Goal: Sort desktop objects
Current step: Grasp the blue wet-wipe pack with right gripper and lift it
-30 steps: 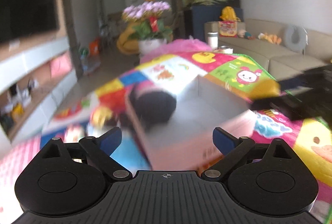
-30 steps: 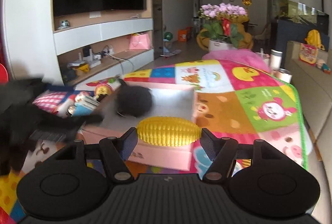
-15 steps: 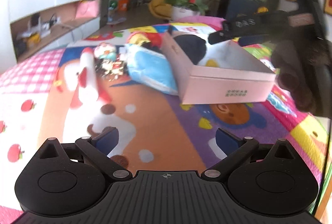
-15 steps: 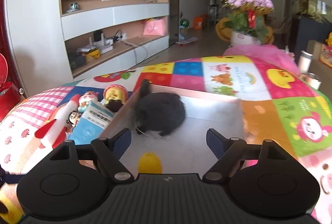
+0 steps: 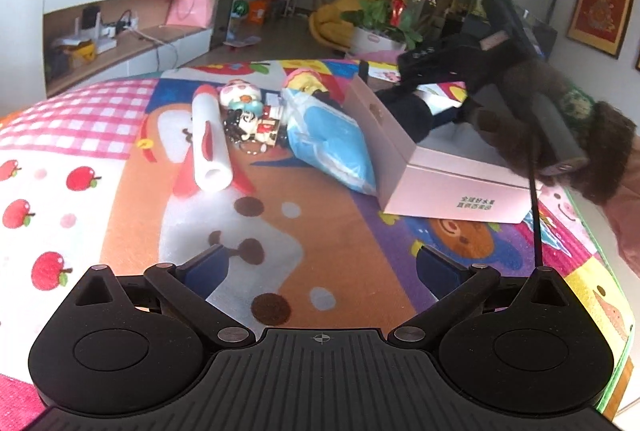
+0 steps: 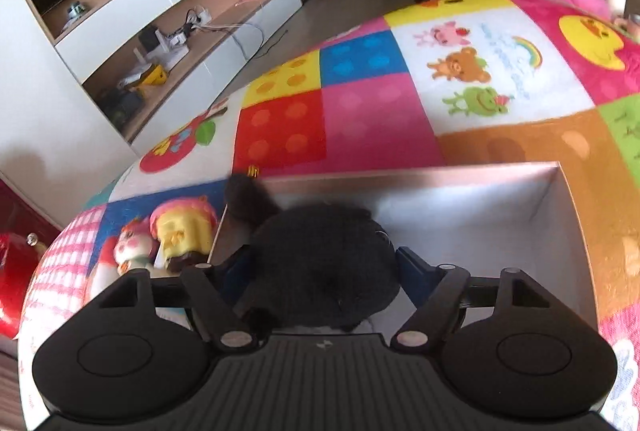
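Observation:
A pink box (image 5: 460,191) stands on the colourful mat, with a black plush (image 5: 412,115) inside it. My right gripper (image 6: 322,265) reaches down into the box (image 6: 576,215). Its jaws are closing, with the black plush (image 6: 320,263) between the fingers; a firm press does not show. A hand in a fuzzy brown sleeve (image 5: 560,135) carries it. Low over the mat near me, my left gripper (image 5: 320,267) is open with nothing in it. Left of the box lie a blue packet (image 5: 332,147), a white and red tube (image 5: 210,147) and small figurines (image 5: 244,99).
A yellow and pink figurine (image 6: 184,231) leans beside the box's left wall. Past the mat's edge stand a shelf unit (image 5: 132,15) and a pot of purple flowers (image 5: 384,11). The mat drops away at the right edge (image 5: 616,291).
My right gripper let the yellow corn drop into the box, then moved forward over the black plush; the corn is out of view. My left gripper drew back from the box toward the left.

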The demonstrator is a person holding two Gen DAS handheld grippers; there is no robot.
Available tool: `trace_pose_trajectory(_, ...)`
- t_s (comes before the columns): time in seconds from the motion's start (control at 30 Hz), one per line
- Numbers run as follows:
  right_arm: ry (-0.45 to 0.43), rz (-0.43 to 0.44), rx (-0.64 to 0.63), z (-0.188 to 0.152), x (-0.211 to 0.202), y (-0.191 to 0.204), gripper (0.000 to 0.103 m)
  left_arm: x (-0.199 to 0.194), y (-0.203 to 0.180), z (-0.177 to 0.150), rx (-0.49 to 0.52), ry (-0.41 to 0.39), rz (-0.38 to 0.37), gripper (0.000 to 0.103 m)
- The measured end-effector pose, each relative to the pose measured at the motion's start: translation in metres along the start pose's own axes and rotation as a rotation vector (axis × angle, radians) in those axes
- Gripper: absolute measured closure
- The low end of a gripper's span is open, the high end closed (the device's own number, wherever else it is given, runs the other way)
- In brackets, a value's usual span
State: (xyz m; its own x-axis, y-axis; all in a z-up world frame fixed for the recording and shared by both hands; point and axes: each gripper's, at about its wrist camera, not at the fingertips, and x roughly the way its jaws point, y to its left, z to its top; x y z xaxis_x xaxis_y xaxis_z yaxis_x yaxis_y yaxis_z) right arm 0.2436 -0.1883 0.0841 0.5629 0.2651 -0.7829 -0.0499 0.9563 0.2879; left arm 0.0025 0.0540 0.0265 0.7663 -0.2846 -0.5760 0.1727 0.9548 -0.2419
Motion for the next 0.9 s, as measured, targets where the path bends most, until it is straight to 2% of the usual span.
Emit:
trace_pose_trajectory(0.23,0.164,0.072,0.112,-0.009,-0.022,-0.012,0.034,-0.004,-0.009,0.000,0.005,-0.009,-0.047,0.000)
trace_pose_trajectory(0.33,0.200,0.106,0.108,-0.013,-0.032,-0.012,0.035,-0.007,-0.010,0.001,0.005,-0.016,-0.050,0.000)
trace_pose_trajectory(0.4,0.151,0.074,0.101,-0.013,-0.042,-0.012,0.034,-0.007,-0.008,0.001,0.000,-0.017,-0.041,0.000)
trace_pose_trajectory(0.47,0.042,0.012,0.051,-0.013,-0.057,-0.006,0.027,-0.007,-0.007,0.001,-0.003,-0.019,-0.031,0.000)
trace_pose_trajectory(0.53,-0.046,-0.001,0.007,-0.014,-0.071,0.001,0.025,-0.007,-0.005,0.001,-0.003,-0.023,-0.013,0.000)
trace_pose_trajectory(0.63,-0.155,-0.005,-0.108,-0.022,-0.092,0.025,0.025,-0.006,-0.001,0.000,0.005,-0.031,0.062,0.000)
trace_pose_trajectory(0.7,-0.223,-0.028,-0.252,-0.036,-0.101,0.052,0.025,-0.005,0.002,-0.001,0.008,-0.037,0.130,0.000)
trace_pose_trajectory(0.73,-0.246,-0.041,-0.332,-0.044,-0.103,0.067,0.026,-0.005,0.005,-0.002,0.002,-0.040,0.159,0.000)
trace_pose_trajectory(0.8,-0.270,-0.069,-0.494,-0.064,-0.101,0.101,0.041,-0.006,0.012,-0.003,-0.021,-0.043,0.198,0.000)
trace_pose_trajectory(0.9,-0.248,-0.079,-0.649,-0.092,-0.085,0.140,0.043,-0.008,0.025,-0.005,-0.060,-0.043,0.231,0.000)
